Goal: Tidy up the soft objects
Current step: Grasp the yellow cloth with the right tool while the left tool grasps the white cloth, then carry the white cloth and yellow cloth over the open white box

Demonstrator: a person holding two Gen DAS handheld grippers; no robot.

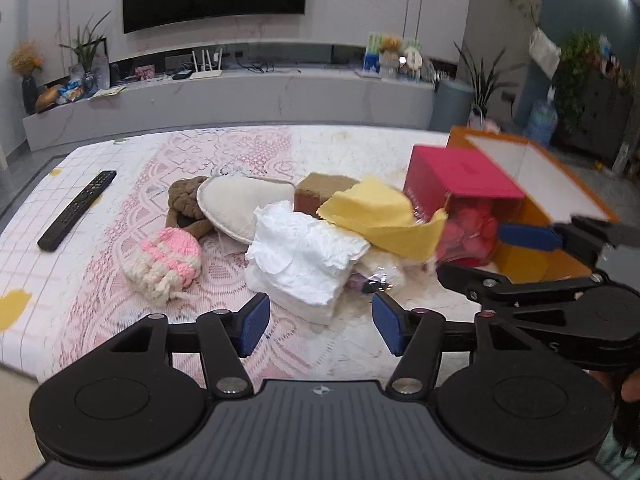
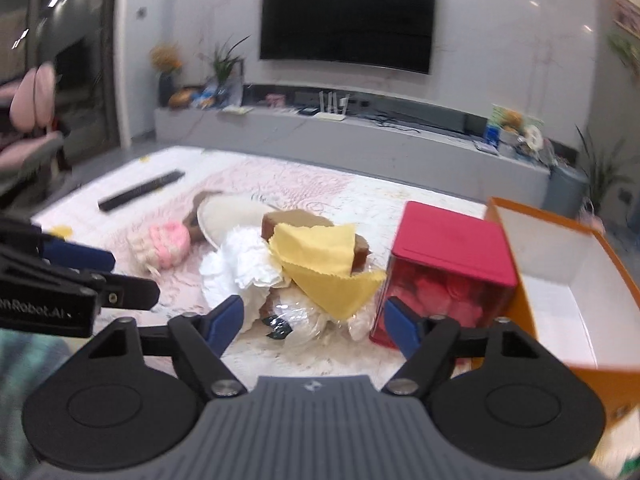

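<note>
the left gripper [image 1: 320, 320] and the right gripper [image 2: 316, 322] both hang with fingers spread and nothing between them, above the near edge of a lace-covered bench [image 1: 240, 152]. the soft objects lie heaped mid-bench: a pink-and-white knit hat [image 1: 162, 258], a white slipper [image 1: 244, 204] on a brown plush piece [image 1: 184, 196], crumpled white tissue [image 1: 304, 256], a brown sponge block [image 1: 320, 194] and a yellow cloth [image 1: 380, 216]. a red box [image 2: 452, 260] touches an open orange box [image 2: 560, 280] at the right edge; a remote [image 1: 78, 210] lies toward the left edge.

Black left gripper [image 1: 320, 322] and right gripper [image 2: 312, 326]: blue-padded jaws, silver screws, ribbed grey bodies, round discs.
</note>
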